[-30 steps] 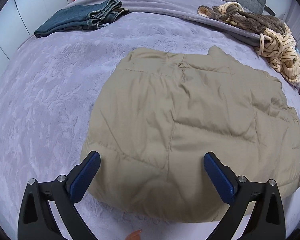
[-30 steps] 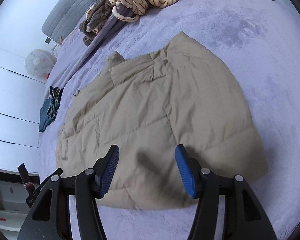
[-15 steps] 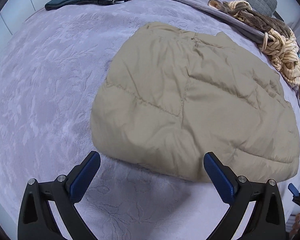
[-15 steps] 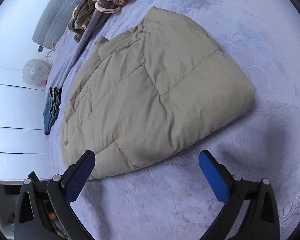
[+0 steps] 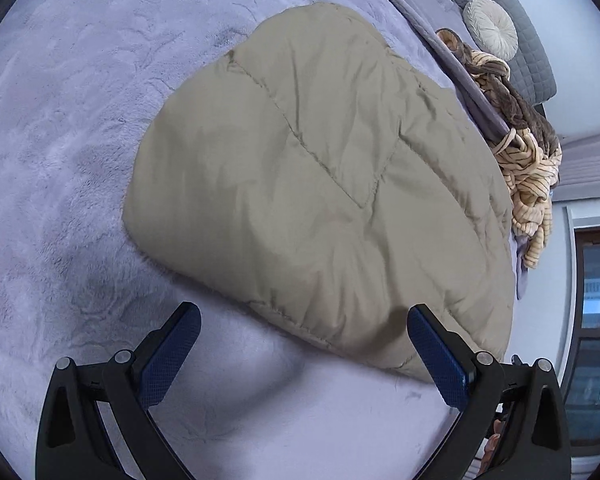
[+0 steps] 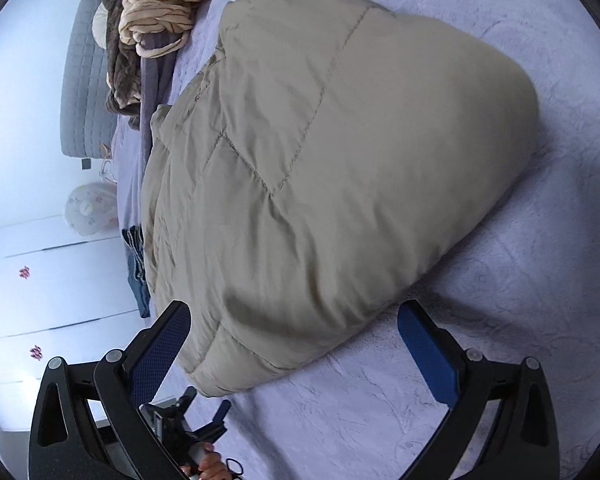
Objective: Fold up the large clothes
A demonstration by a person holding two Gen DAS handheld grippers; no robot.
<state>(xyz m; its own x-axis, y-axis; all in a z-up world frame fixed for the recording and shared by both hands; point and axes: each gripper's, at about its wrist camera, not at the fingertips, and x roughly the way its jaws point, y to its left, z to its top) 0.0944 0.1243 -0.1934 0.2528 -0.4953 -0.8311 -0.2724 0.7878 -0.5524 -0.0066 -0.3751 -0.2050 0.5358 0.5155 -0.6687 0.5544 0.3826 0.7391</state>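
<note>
Both claws, the left claw (image 5: 304,354) and right claw (image 6: 293,346), gape empty at the near edge of the folded tan jacket (image 5: 320,184) on the bed (image 5: 59,160), apparently poised to grip it for another fold.

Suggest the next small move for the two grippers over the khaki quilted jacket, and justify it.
Probably lower both onto the near hem and close. The left gripper and right gripper are open and hold nothing, each straddling a near corner of the khaki quilted jacket, which lies partly folded on the lilac plush bedspread.
</note>
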